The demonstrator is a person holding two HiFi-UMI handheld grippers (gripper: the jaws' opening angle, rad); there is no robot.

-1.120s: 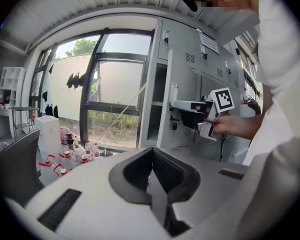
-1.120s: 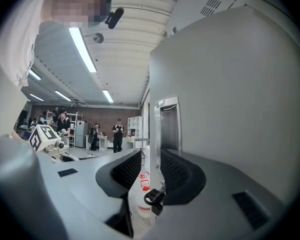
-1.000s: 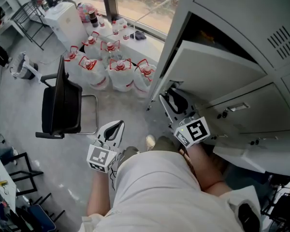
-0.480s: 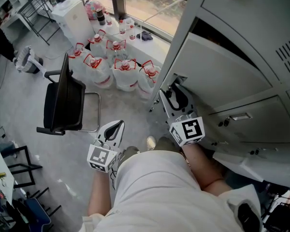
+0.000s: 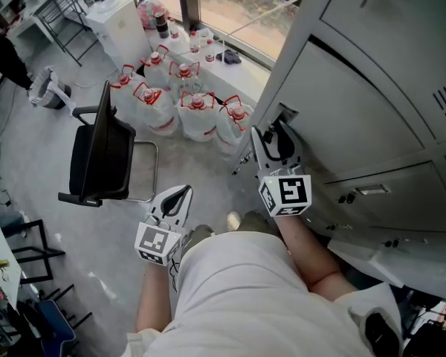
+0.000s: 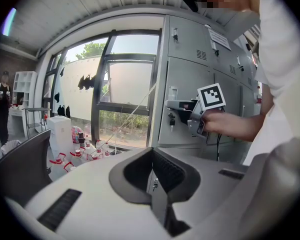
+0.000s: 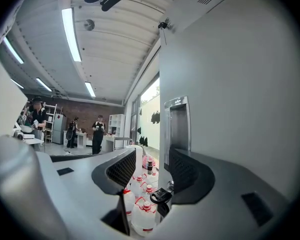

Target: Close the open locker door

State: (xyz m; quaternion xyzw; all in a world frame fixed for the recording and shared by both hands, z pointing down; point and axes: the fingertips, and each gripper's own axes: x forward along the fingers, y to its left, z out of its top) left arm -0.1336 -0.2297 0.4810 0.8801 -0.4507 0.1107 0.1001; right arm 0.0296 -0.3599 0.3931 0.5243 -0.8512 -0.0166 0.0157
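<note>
The grey locker door (image 5: 357, 103) lies almost flush with the locker, with only a thin dark gap along its top edge. My right gripper (image 5: 273, 136) sits at the door's free edge by the recessed handle (image 5: 286, 115). In the right gripper view its jaws (image 7: 152, 166) are opening. The door's edge and handle recess (image 7: 177, 126) stand between the fingers, and the pads do not press on it. A black key (image 7: 159, 196) hangs below. My left gripper (image 5: 184, 192) hangs low at my left side, shut and empty (image 6: 152, 179).
Several water jugs (image 5: 197, 114) with red caps stand on the floor by the window, left of the lockers. A black chair (image 5: 97, 155) is farther left. A lower locker panel (image 5: 401, 262) juts out at the right. People (image 7: 97, 131) stand far back in the room.
The locker door has swung in toward the locker, and the dark opening has shrunk to a slit. My right gripper followed it up and forward, its jaws spreading. The left gripper stayed put.
</note>
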